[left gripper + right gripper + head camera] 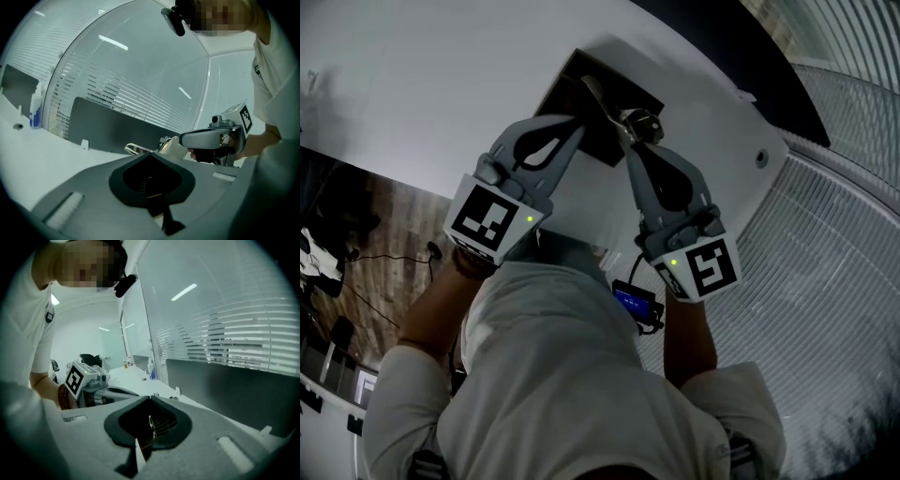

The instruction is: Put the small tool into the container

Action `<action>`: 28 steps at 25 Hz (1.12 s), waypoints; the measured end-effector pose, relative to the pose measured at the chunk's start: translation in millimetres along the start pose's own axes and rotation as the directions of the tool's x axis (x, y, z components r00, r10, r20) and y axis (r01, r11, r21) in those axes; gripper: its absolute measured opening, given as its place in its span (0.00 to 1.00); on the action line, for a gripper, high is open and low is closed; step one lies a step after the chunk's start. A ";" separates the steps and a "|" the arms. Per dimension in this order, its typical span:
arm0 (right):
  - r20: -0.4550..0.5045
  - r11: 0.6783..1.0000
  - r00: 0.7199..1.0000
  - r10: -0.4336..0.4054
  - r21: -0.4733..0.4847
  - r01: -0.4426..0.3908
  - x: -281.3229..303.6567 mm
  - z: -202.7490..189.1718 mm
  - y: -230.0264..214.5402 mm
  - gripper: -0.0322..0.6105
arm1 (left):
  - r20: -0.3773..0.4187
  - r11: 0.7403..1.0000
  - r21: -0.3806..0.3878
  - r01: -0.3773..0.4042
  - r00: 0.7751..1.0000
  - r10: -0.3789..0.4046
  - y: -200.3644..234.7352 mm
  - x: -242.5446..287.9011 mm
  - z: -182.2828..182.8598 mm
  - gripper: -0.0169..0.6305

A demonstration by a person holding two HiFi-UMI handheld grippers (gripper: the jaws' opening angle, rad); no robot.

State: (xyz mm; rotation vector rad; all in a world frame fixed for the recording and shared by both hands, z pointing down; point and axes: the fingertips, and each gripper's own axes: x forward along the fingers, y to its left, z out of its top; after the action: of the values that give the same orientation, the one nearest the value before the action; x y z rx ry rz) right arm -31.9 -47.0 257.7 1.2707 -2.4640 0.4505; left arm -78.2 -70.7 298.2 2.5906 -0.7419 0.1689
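Note:
In the head view a dark, open container point(572, 89) lies on the white table point(422, 84). Both grippers hang over its near edge. My right gripper point(630, 142) is shut, and a small shiny metal tool point(630, 114) sticks out from its tips over the container. In the left gripper view the same tool point(137, 149) shows at the end of the right gripper point(188, 139). My left gripper point(577, 129) is beside it with its jaws shut point(150, 153) and nothing visible between them. In the right gripper view the jaws point(150, 397) hide the tool, and the left gripper point(117, 391) shows beyond them.
A dark partition point(108, 124) runs along the table's far edge, with a glass wall and blinds point(825, 234) behind it. A round cable hole point(761, 157) is in the table and a blue-white bottle point(35, 110) stands near the partition. Wooden floor point(384, 225) lies at left.

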 end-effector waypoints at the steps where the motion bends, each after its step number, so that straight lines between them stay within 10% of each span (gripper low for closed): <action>1: -0.006 0.999 1.000 0.008 -0.041 -0.008 4.0 2.3 1.8 0.06 | 0.000 1.000 0.000 0.000 1.000 0.000 1.7 1.8 -0.3 0.03; 12: -0.199 0.888 0.980 0.007 -0.450 -0.098 43.0 -15.0 -1.5 0.06 | -0.011 1.000 -0.019 -0.014 1.000 0.014 26.1 21.6 0.7 0.03; 28: -0.273 0.843 0.962 0.026 -0.511 -0.167 67.8 -45.4 -19.7 0.06 | -0.073 0.998 -0.050 -0.047 0.996 0.043 44.5 31.2 -28.5 0.03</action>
State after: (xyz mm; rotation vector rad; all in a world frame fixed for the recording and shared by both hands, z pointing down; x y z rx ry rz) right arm -46.1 -87.6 329.8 0.8019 -2.2128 -0.0556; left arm -75.2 -106.7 347.8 2.5065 -0.7685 0.2527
